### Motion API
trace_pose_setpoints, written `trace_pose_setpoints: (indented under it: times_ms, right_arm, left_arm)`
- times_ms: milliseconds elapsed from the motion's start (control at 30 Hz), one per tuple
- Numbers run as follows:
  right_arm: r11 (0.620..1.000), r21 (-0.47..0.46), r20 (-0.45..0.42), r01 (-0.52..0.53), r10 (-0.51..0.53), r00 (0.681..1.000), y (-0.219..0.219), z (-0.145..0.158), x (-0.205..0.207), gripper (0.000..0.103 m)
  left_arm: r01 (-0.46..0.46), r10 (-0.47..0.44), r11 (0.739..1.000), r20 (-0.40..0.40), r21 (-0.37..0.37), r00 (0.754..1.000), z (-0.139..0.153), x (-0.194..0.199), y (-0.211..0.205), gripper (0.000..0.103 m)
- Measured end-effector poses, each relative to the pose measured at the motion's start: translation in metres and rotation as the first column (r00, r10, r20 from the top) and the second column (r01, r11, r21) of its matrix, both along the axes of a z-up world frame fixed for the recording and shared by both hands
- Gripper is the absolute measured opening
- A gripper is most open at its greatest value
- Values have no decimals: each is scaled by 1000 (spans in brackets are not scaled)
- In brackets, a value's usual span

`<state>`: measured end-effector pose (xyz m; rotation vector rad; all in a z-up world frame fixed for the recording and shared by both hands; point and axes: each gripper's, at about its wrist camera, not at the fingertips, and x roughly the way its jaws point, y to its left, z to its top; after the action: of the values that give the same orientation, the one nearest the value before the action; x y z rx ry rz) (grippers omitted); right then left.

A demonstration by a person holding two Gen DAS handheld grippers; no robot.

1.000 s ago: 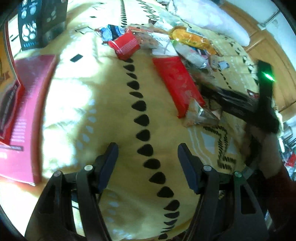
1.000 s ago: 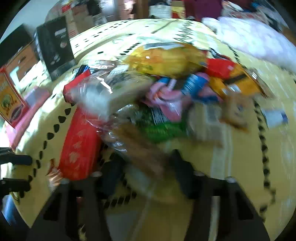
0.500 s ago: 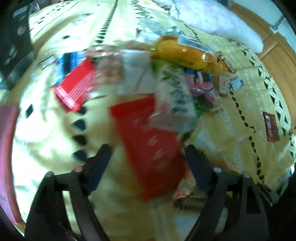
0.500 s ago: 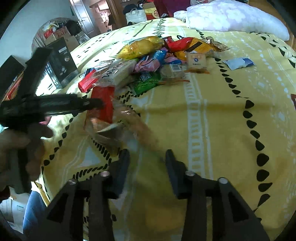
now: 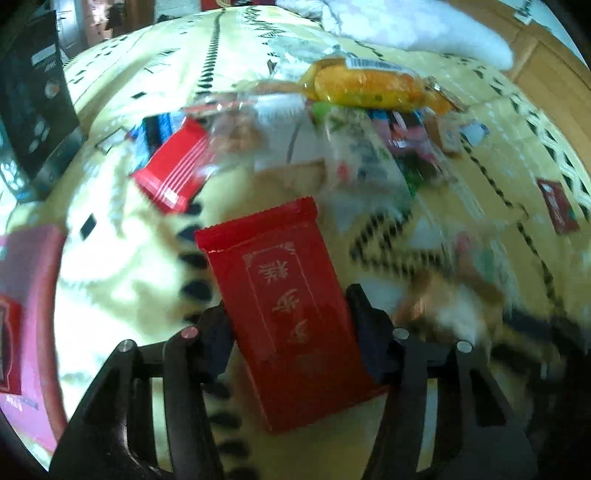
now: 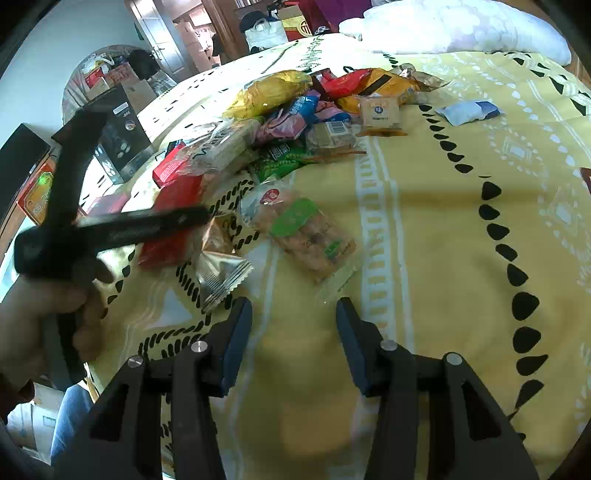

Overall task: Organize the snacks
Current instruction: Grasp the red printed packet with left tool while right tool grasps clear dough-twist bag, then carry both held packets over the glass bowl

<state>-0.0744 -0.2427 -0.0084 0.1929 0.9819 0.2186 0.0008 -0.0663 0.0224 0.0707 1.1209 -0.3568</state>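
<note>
Left tool [image 5: 290, 325] tilts steeply down over the bed, jaws closing on a flat red packet [image 5: 284, 295] that stands between its pads, touching both. The person's left hand [image 6: 40, 321] grips its black handle, seen from the right wrist. Right tool [image 6: 293, 332] hangs over bare bedspread [image 6: 443, 229], jaws opening with nothing between them. A green-labelled clear pack [image 6: 310, 236] and a silver pouch [image 6: 218, 266] lie just ahead; the snack pile [image 6: 295, 114] sits farther up. A white pillow [image 6: 461, 29] lies beyond.

Red packet [image 5: 291, 295] — gold characters "年糕", seen inverted.
</note>
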Motion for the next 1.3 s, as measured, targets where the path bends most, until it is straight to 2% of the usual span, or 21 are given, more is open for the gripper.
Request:
trace_pose_setpoints:
  times_ms: [167,300,433,500,567,733,800,900,1100,1300]
  right_arm:
    - [999,-35,49,-18,20,999,-7,19,0,54]
    - [986,-138,57,-89,98,994,-3,31,24,56]
    - [948,-234,-43,-215,211,977,14,17,55,59]
    - [933,-245,-77,-263,252,965,20,7,65,59]
    - [934,-236,-99,-270,254,962,22,-3,73,59]
    - [950,-237,-68,-203,192,979,23,-11,70,60]
    - [961,-220,-46,-170,164,985,23,-10,63,46]
    - [972,-203,-11,-117,117,993,20,-5,55,37]
    - [993,-118,94,4,7,996,5,29,33,36]
    - [997,-20,164,80,-75,984,-2,69,13,36]
  left_arm:
    - [88,-88,996,-22,-29,996,1,-20,27,55]
    - [105,-105,994,-12,-44,994,-2,-21,31,55]
    - [83,-85,994,-18,-76,996,-3,-20,36,56]
    - [80,-82,994,-21,-77,996,-4,-21,37,56]
    - [71,-73,994,-24,-79,997,-5,-20,36,57]
    - [46,-47,996,-12,-79,999,-6,-21,31,60]
    - [30,-30,999,14,-32,999,-6,-23,23,54]
    - [1,0,999,36,-32,999,0,-27,22,51]
    - [-18,21,999,98,-32,995,28,-36,26,50]
    - [-48,54,998,210,-34,976,78,-46,31,49]
